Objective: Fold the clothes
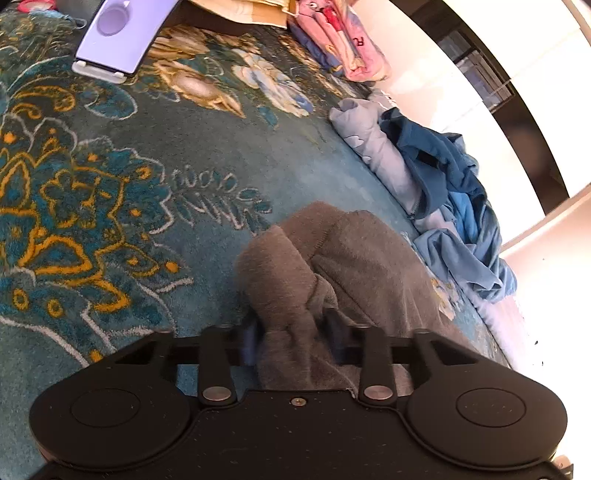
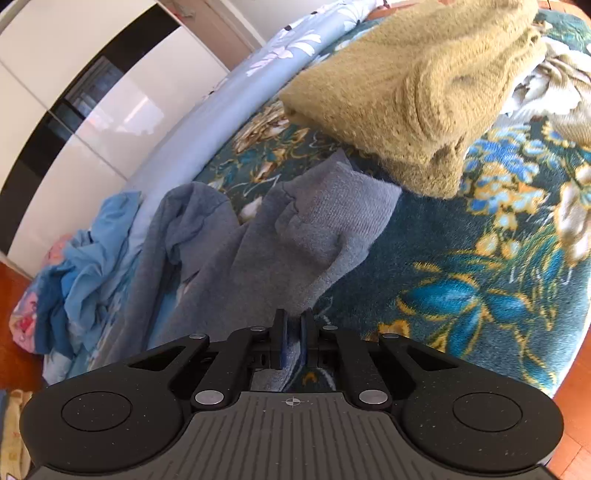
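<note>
A grey sweatshirt (image 2: 236, 258) lies crumpled on the teal floral blanket (image 2: 461, 240) of the bed. My right gripper (image 2: 292, 325) is shut on an edge of the grey sweatshirt, its fingers nearly together. In the left wrist view my left gripper (image 1: 295, 325) has a bunched fold of the same grey sweatshirt (image 1: 351, 266) between its fingers, which stand a little apart around the thick cloth.
A folded mustard knit sweater (image 2: 424, 85) lies beyond the grey one. Blue clothes (image 1: 454, 192) are heaped at the bed's edge, also in the right wrist view (image 2: 85, 266). A lilac device (image 1: 122, 33) and pink folded clothes (image 1: 340, 33) lie farther off. White wardrobe doors (image 2: 92, 103) stand beside the bed.
</note>
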The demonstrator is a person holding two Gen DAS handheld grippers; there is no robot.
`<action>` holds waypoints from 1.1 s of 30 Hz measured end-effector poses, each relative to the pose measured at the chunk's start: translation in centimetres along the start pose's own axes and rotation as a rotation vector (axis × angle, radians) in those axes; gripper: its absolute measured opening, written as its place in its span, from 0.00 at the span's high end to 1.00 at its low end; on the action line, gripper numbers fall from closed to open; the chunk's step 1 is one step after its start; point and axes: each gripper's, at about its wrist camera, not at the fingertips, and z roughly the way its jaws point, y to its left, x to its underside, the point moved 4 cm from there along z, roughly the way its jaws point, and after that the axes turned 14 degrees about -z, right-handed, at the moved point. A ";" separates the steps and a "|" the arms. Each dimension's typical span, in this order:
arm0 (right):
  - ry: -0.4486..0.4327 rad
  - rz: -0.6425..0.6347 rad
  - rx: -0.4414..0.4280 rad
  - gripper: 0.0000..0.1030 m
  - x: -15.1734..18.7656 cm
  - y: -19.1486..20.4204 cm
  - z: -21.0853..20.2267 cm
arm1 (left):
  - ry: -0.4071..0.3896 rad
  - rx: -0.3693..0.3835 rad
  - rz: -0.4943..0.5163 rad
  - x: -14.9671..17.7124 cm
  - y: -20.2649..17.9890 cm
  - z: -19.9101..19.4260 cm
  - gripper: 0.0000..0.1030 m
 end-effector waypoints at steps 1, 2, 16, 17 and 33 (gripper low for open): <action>-0.006 -0.001 0.000 0.96 0.0 0.1 -0.4 | -0.002 0.004 0.000 0.0 0.0 -0.1 0.82; -0.012 -0.001 -0.002 0.96 -0.1 0.1 -0.8 | -0.006 0.008 -0.006 -0.1 0.0 -0.2 0.85; -0.097 -0.109 -0.073 0.96 -0.2 4.0 -5.7 | -0.183 0.147 0.037 -3.8 -2.2 -6.3 0.92; -0.093 -0.115 -0.082 0.96 0.0 4.4 -5.8 | -0.196 0.152 0.036 -4.2 -2.0 -6.8 0.92; 0.037 -0.151 -0.025 0.95 5.0 2.6 -5.8 | -0.111 0.004 0.009 -4.2 3.1 -6.2 0.86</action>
